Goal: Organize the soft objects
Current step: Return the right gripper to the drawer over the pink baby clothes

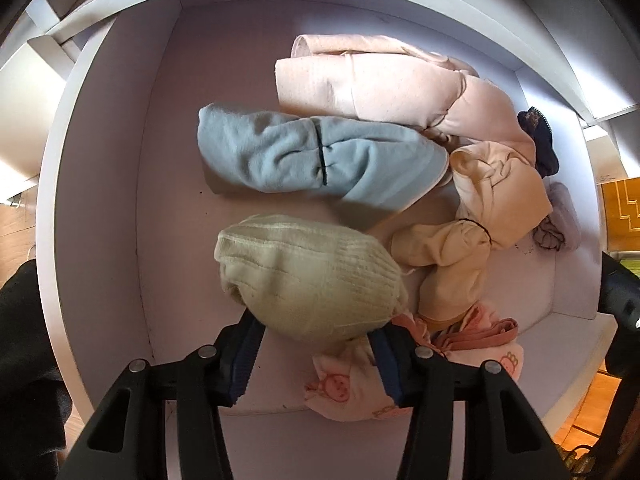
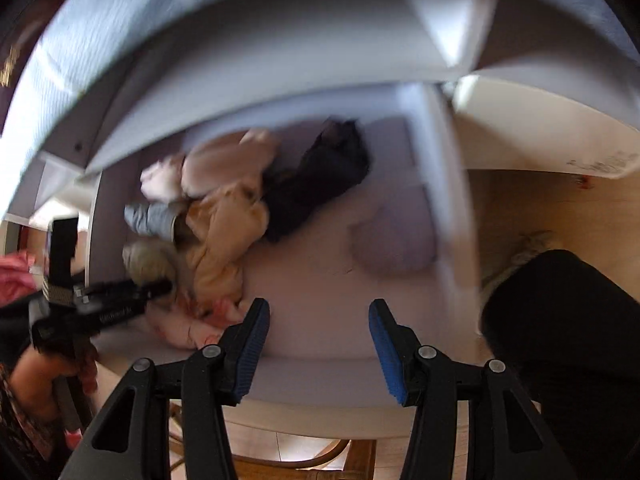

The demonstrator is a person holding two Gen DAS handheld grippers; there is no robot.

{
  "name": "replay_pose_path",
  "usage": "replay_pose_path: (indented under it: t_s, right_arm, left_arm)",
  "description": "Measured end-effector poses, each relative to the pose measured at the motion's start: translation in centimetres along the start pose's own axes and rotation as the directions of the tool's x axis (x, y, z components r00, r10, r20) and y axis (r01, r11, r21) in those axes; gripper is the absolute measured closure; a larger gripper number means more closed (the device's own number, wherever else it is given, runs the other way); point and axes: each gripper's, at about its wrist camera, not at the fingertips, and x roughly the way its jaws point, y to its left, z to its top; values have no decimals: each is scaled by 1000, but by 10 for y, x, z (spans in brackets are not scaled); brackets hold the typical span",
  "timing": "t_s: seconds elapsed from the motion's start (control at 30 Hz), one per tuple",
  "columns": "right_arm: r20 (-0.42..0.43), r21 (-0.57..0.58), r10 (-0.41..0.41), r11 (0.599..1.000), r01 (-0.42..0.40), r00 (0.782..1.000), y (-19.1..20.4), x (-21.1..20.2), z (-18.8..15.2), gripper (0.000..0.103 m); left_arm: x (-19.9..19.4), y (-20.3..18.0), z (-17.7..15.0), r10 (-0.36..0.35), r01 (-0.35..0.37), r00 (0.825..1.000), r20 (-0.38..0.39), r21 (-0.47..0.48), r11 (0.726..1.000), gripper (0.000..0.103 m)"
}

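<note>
Inside the white drawer [image 1: 96, 184], from biggest down: pink fleece bundle [image 1: 372, 80] at the back, blue roll [image 1: 288, 156] just before it, cream knit roll [image 1: 308, 272] nearest. Left gripper [image 1: 316, 344] closed round that knit roll's near end. Right gripper [image 2: 318, 332] open, empty, above bare drawer floor. Likely trouble: shallow pinch on springy knit, so possible slipping or unrolling; possible snagging on the printed cloth [image 1: 344, 384] under the jaws.

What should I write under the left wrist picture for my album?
Left gripper around a cream knitted bundle in a drawer of rolled soft clothes.
</note>
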Motion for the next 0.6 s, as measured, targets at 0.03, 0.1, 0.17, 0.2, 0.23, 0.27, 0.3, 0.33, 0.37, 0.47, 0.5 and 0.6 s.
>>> replay_pose_path:
  t_s: [0.03,0.1,0.17,0.2,0.23,0.27,0.3,0.33,0.37,0.47,0.5,0.6]
  right_arm:
    - [-7,-28,7,1000,-7,1000,5,4,-1,47]
    - [-36,-98,35,994,-39,999,21,14,-2,42]
    - [-56,-151,46,987,-54,997,34,21,-1,38]
    - [-62,-178,38,983,-48,997,40,25,-1,38]
    - [-69,-200,32,979,-45,997,45,30,-1,38]
    - [-74,-212,32,976,-47,997,49,34,-2,38]
    - [-83,-219,36,974,-53,996,51,38,-2,38]
    - [-94,-220,42,973,-62,995,53,42,-2,38]
    - [-108,-219,52,973,-75,993,54,47,-2,38]
    - [-158,-201,81,973,-113,984,58,66,-2,38]
    - [-181,-197,87,973,-122,980,60,73,-2,38]
    - [-218,-203,86,970,-131,972,65,87,-3,38]
  left_arm:
    - [-1,1,0,-15,15,1000,-8,-11,1000,51]
    - [-2,6,-1,-66,66,998,-18,-47,997,51]
    - [-2,9,0,-104,103,994,-18,-79,992,51]
    - [-2,10,1,-115,113,993,-18,-92,989,51]
    - [-2,12,2,-125,123,992,-14,-105,987,51]
    - [-2,14,3,-134,132,991,-10,-118,984,51]
    - [-2,16,5,-143,140,990,-9,-129,982,51]
    - [-2,18,5,-147,144,989,-8,-132,981,51]
    - [-3,19,5,-138,136,990,-7,-124,983,56]
    - [-8,20,7,-98,97,995,-8,-89,991,62]
    - [-11,18,7,-89,89,996,-7,-81,993,63]
    - [-21,16,9,-75,75,997,2,-56,996,66]
